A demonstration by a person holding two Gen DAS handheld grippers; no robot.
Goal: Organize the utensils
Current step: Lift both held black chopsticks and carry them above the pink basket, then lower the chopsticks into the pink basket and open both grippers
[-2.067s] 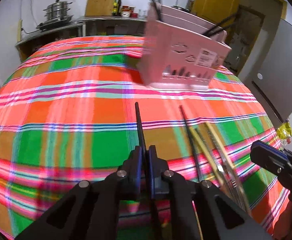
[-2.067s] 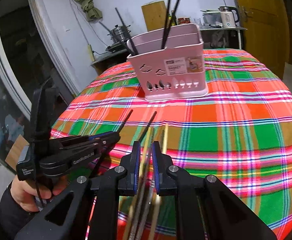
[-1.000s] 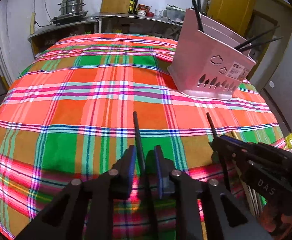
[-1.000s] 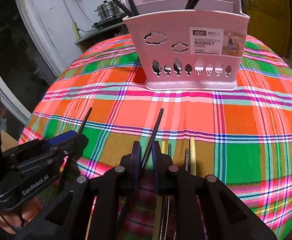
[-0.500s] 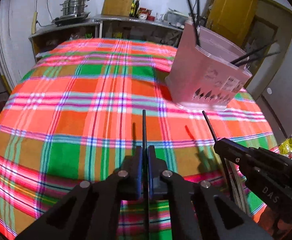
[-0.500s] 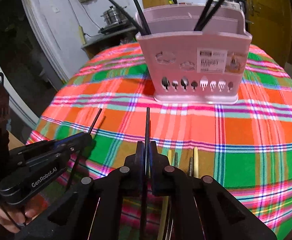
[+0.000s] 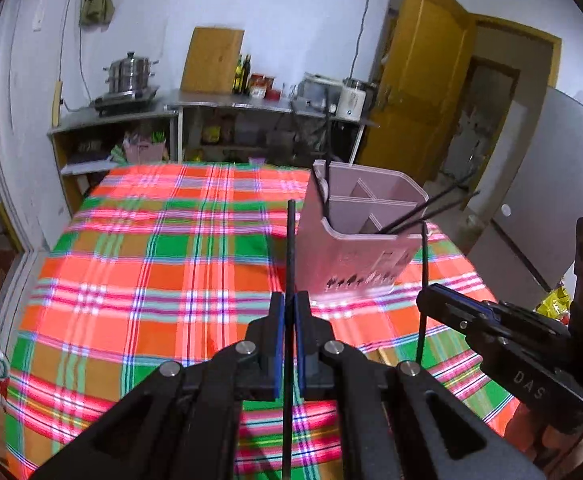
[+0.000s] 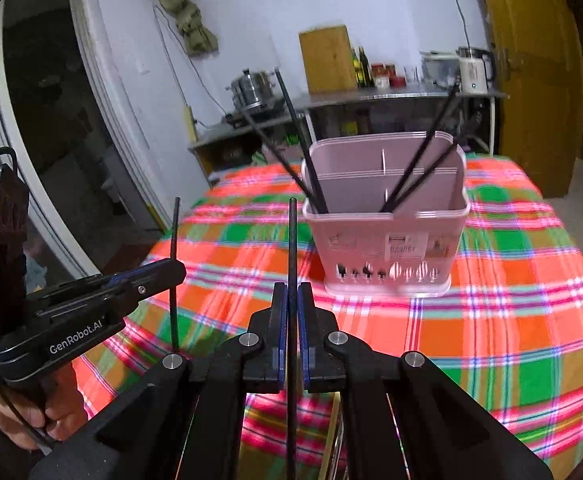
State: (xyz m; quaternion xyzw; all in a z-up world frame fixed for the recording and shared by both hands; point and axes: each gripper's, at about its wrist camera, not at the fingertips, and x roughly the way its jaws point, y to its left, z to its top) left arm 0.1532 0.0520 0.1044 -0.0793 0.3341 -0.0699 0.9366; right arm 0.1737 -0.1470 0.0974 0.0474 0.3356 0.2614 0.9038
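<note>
A pink utensil basket (image 7: 355,240) (image 8: 387,240) stands on the plaid tablecloth, with several black chopsticks (image 8: 303,160) leaning out of its compartments. My left gripper (image 7: 290,304) is shut on a black chopstick (image 7: 290,248) held upright, lifted above the table, left of the basket. My right gripper (image 8: 291,296) is shut on another black chopstick (image 8: 291,248), also upright and in front of the basket. Each gripper shows in the other's view, the right gripper (image 7: 423,300) at right and the left gripper (image 8: 175,268) at left.
The plaid tablecloth (image 7: 151,280) covers a round table. Yellowish chopsticks (image 8: 333,420) lie on the cloth under my right gripper. A steel counter with a pot (image 7: 129,72), bottles and a kettle (image 8: 473,70) stands behind. A yellow door (image 7: 419,92) is at the right.
Both grippers have closed on black chopsticks, lifted them off the cloth and tilted them upright, rising higher above the table and facing the basket.
</note>
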